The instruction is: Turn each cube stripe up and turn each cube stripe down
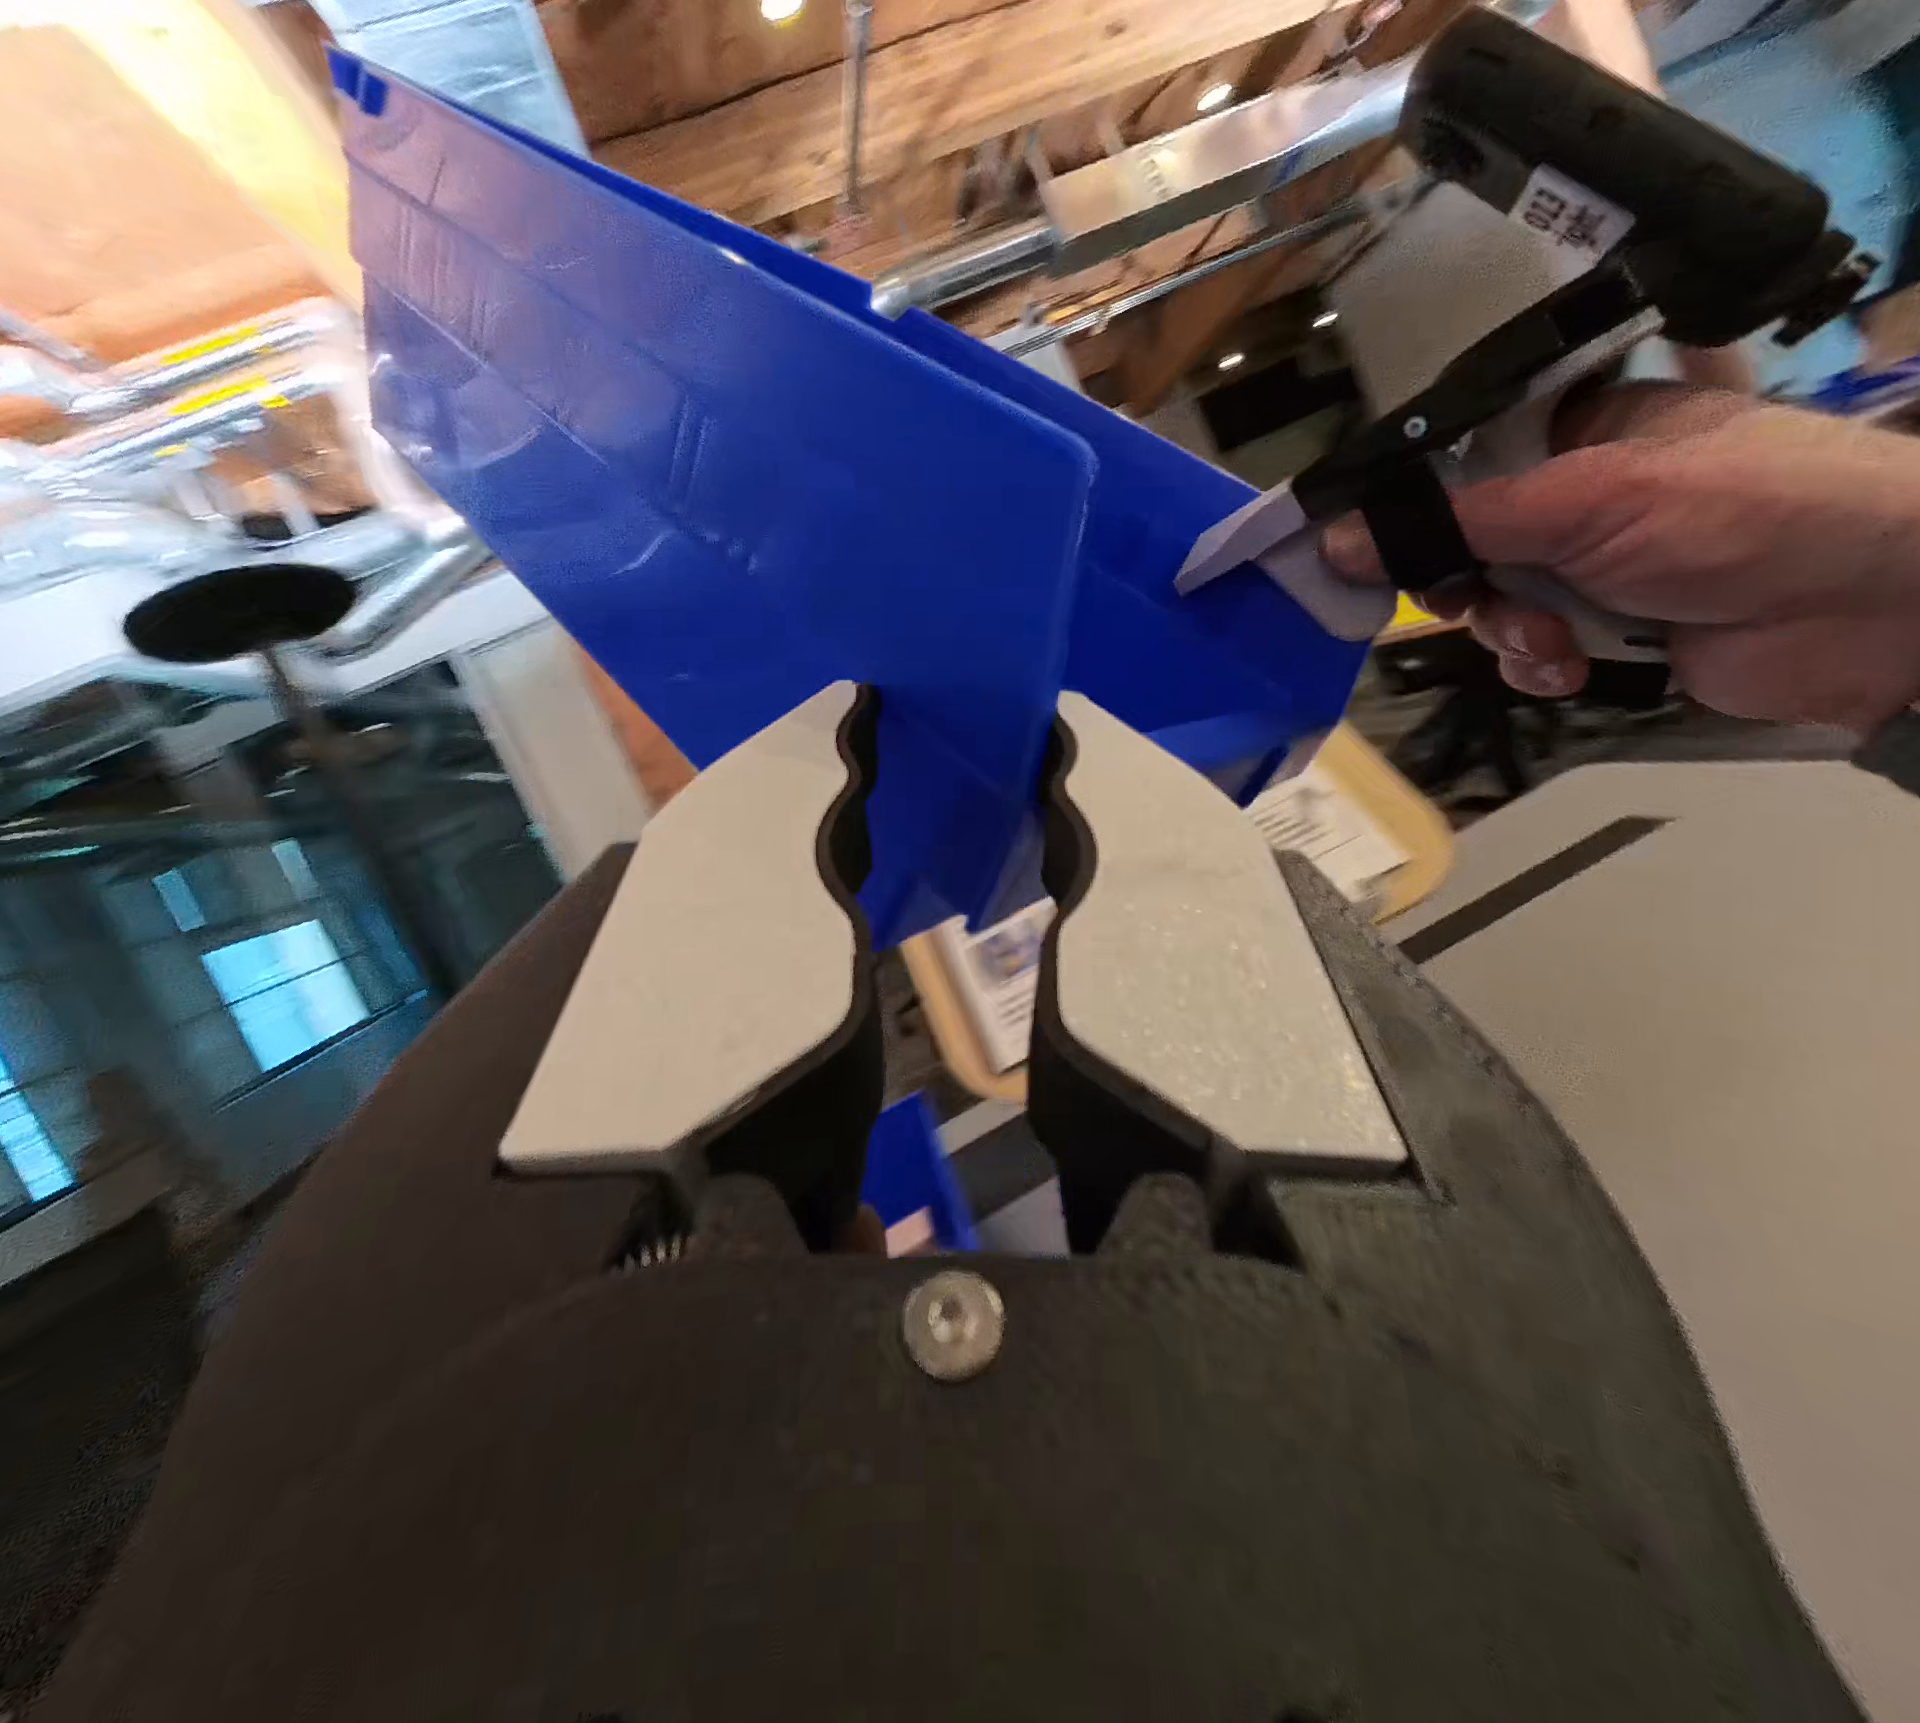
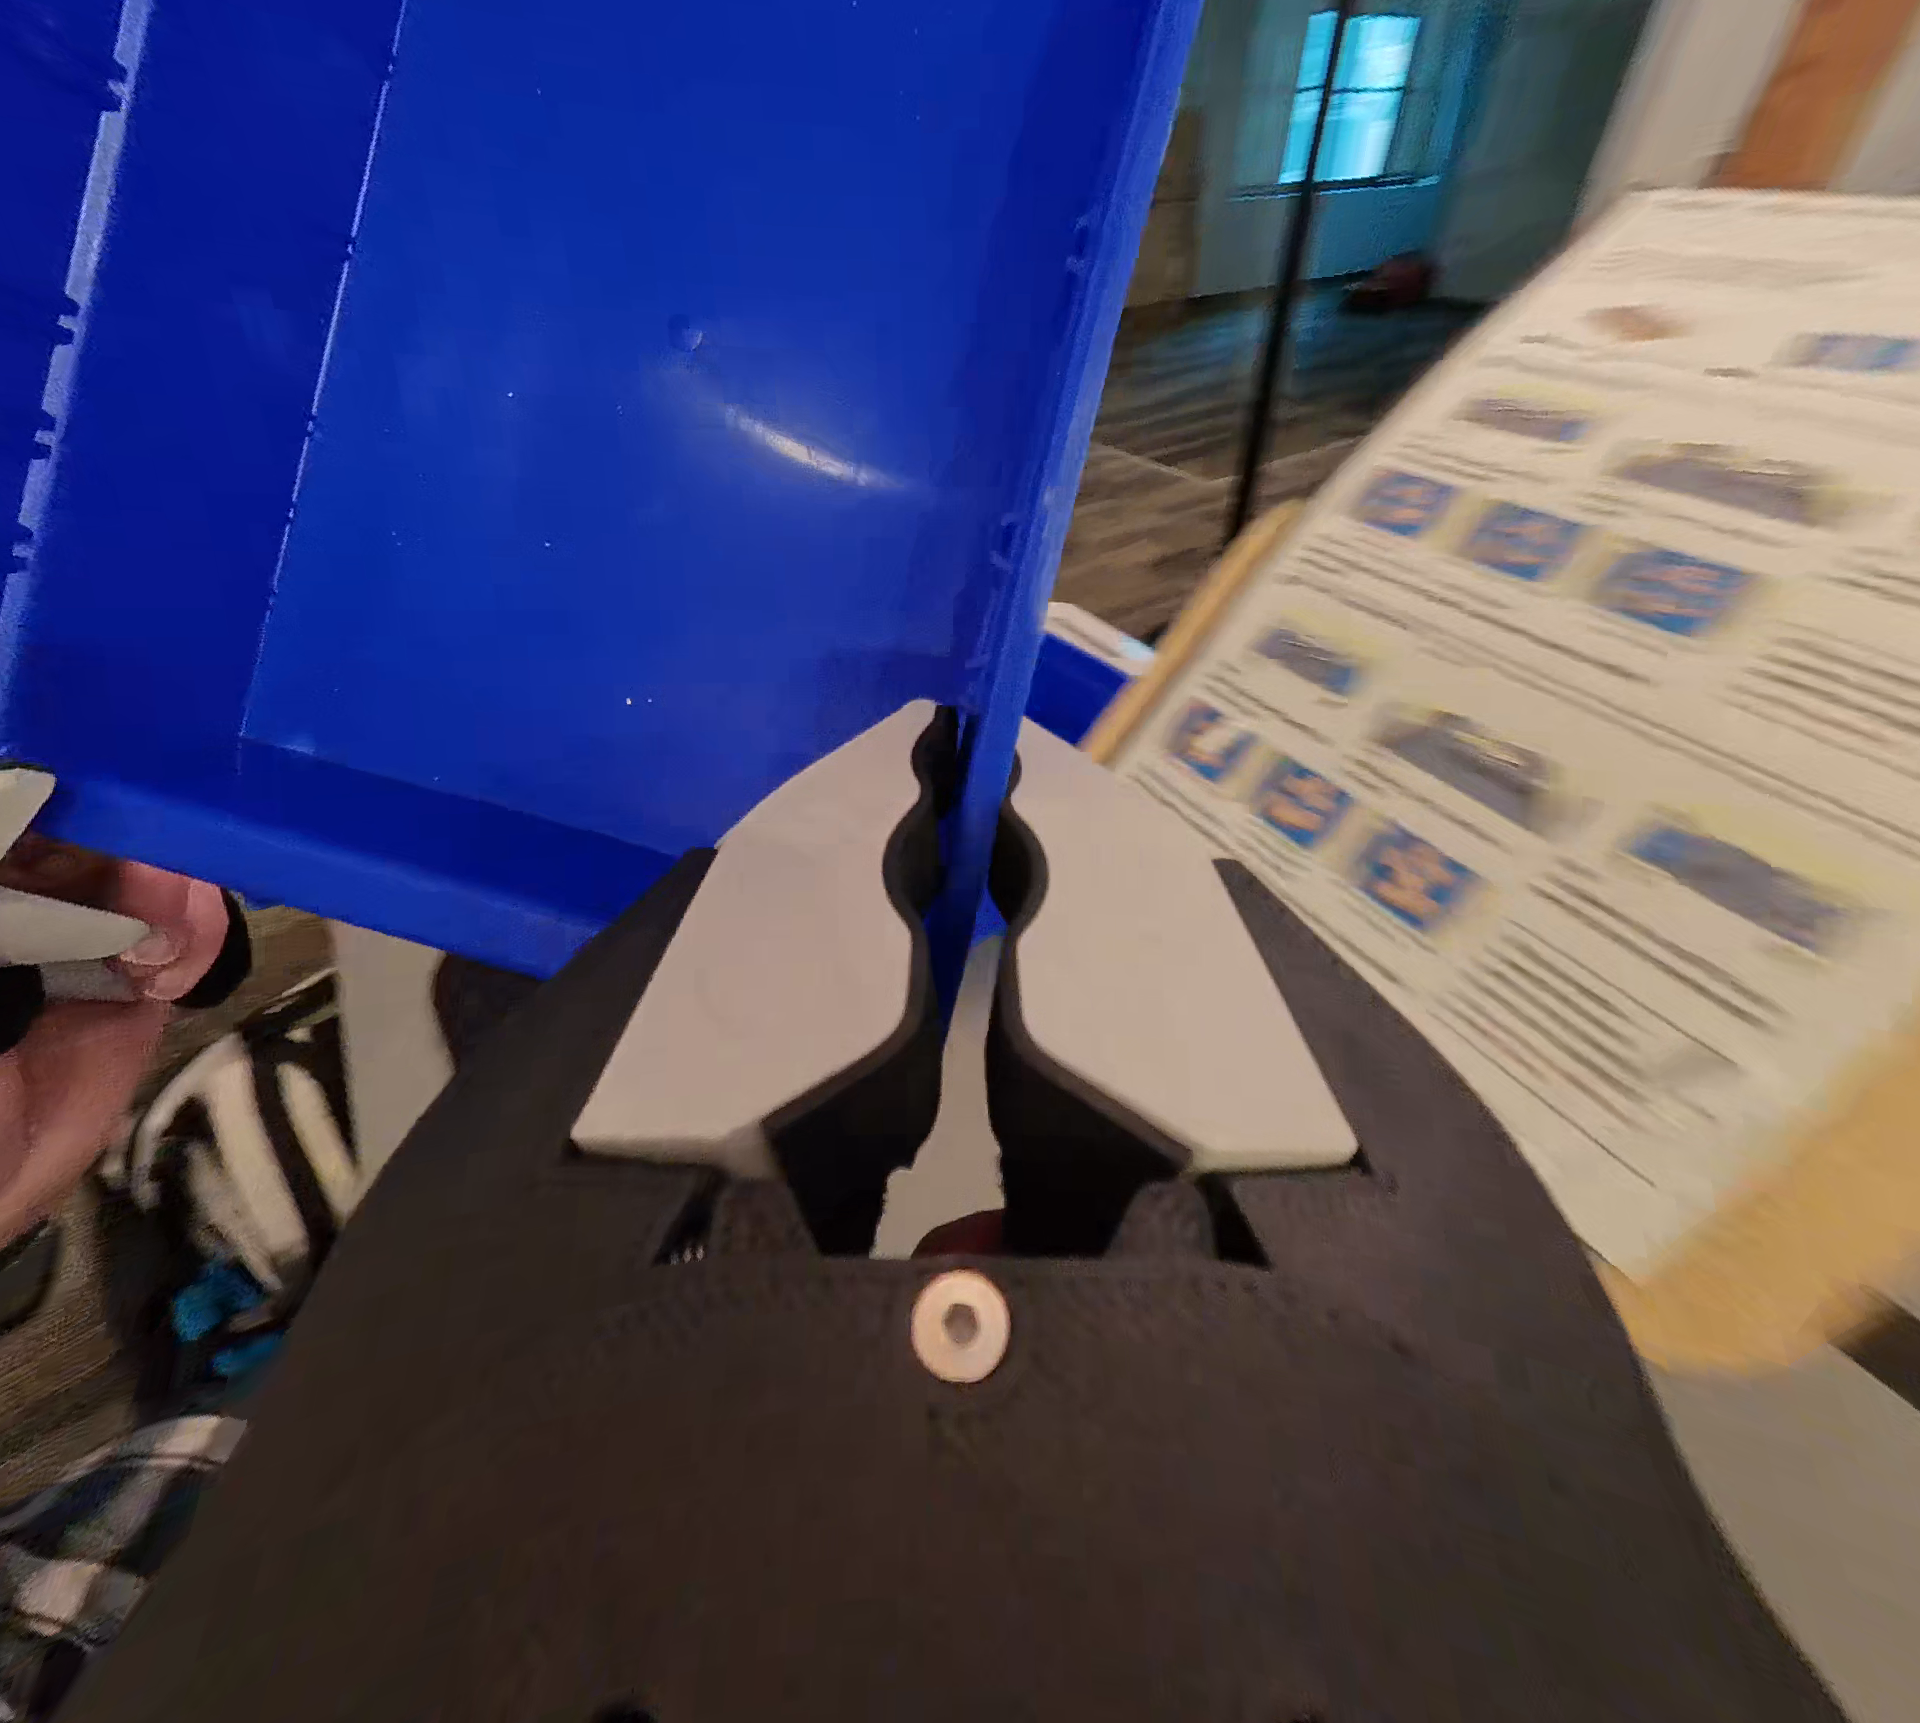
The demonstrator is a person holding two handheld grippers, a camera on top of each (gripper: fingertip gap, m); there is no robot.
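Left hand-held gripper (image 1: 956,717) fills the bottom of its own view, fingers spread, with the lower corner of the blue bin (image 1: 727,447) sitting between them. Blue spans the whole gap, but whether the pads (image 1: 852,800) actually press on it is not clear. The bin is up in the air and tilted, outer face toward this camera, wooden ceiling beams (image 1: 935,63) behind it. Right hand-held gripper (image 1: 1226,561) comes in from the right edge of that view, held by a hand (image 1: 1683,561), its pale fingertips on the bin's far edge. In the right wrist view the same gripper (image 2: 966,738) is closed on the bin's thin side wall – one dark pad on each face, both pressed on, wall upright between them. That view looks into the bin's inside (image 2: 623,323); only smooth blue floor and walls show. A second hand (image 2: 62,1081) and a pale finger of the other gripper sit at the bin's lower left corner. A printed sheet on a wood-edged board (image 2: 1558,634) lies to the right, blurred, and part of another blue bin (image 2: 1081,676) shows just beside the gripped wall. The pale grey bench (image 1: 1662,946) shows below, at the right edge of the left view. Cubes – cannot tell where they are from either view.
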